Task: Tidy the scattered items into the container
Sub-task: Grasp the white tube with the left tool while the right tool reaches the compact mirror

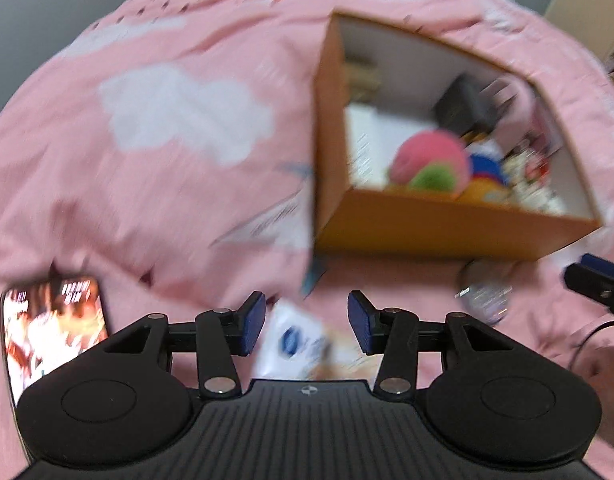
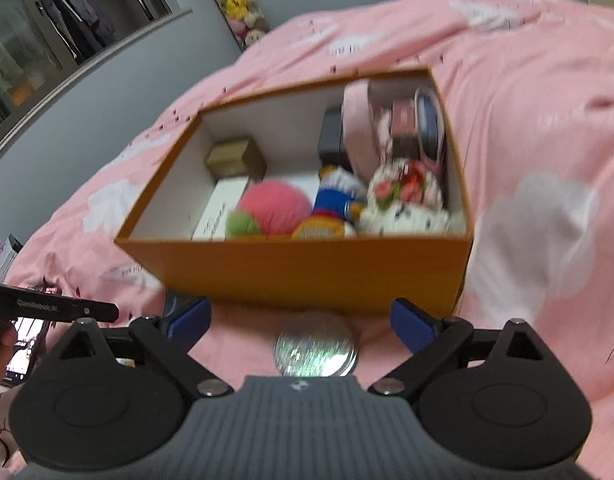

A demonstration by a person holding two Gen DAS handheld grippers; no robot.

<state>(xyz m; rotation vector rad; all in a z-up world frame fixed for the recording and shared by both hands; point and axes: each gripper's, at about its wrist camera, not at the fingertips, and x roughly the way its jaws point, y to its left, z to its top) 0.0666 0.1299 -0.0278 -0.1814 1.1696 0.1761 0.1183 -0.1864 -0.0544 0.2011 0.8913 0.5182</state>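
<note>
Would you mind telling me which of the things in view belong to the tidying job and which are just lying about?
Part of the job:
- orange box, already holding a pink ball and soft toys
- shiny round disc on the bed, between the open right gripper fingers
- white packet under the open left gripper

Just lying about:
- lit phone
- pink bedspread
- tube of plush toys by the wall

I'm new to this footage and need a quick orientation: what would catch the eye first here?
The orange box stands out on the pink bedspread, already crammed with a pink-and-green ball and soft toys. In front of it lies a shiny round disc, framed by the wide-open right gripper. The open left gripper hovers over a white packet, with a lit phone at the far left.
</note>
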